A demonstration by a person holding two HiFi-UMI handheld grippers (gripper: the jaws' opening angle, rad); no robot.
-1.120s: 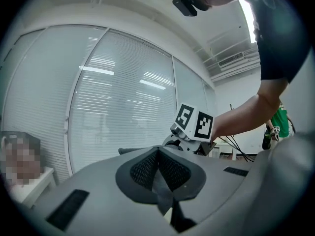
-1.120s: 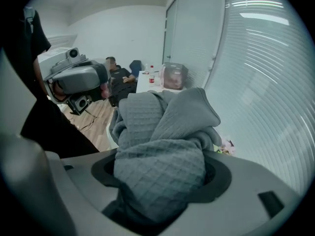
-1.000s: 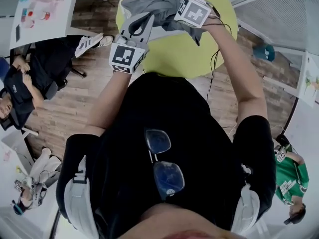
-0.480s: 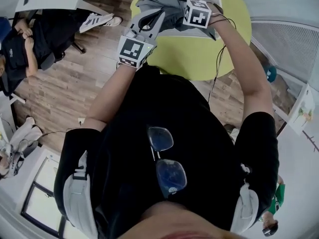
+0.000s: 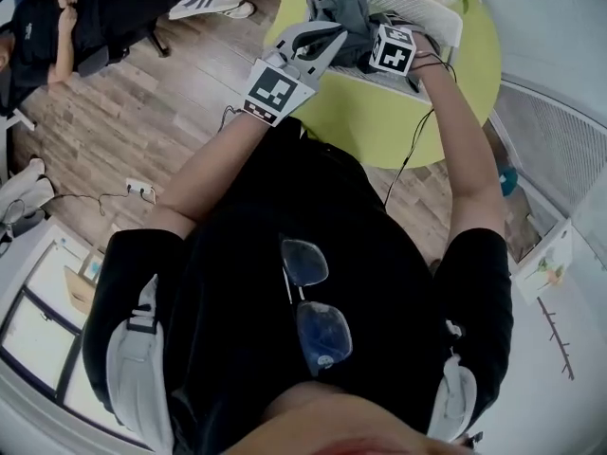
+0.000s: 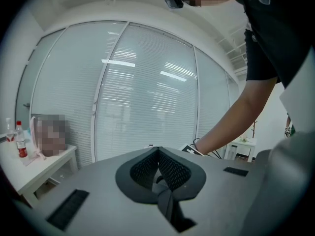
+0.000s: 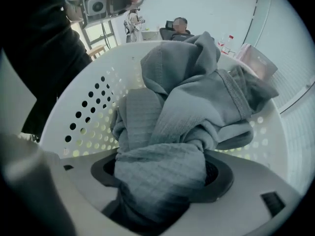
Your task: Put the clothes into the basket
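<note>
Right gripper view: right tongs (image 7: 162, 175) clamped on grey garment (image 7: 187, 97), white basket (image 7: 88, 100) directly beneath it; left tongs (image 6: 158, 154) closed, empty.

I counted one grey garment (image 7: 182, 117), one white perforated basket (image 7: 83, 107) and one round green table (image 5: 408, 121). There were two grippers, the left gripper (image 6: 158, 168) and the right gripper (image 7: 162, 181), each carrying one marker cube (image 5: 277, 90). I also saw one pair of glasses (image 5: 313, 306) and one seated person (image 5: 57, 17).
</note>
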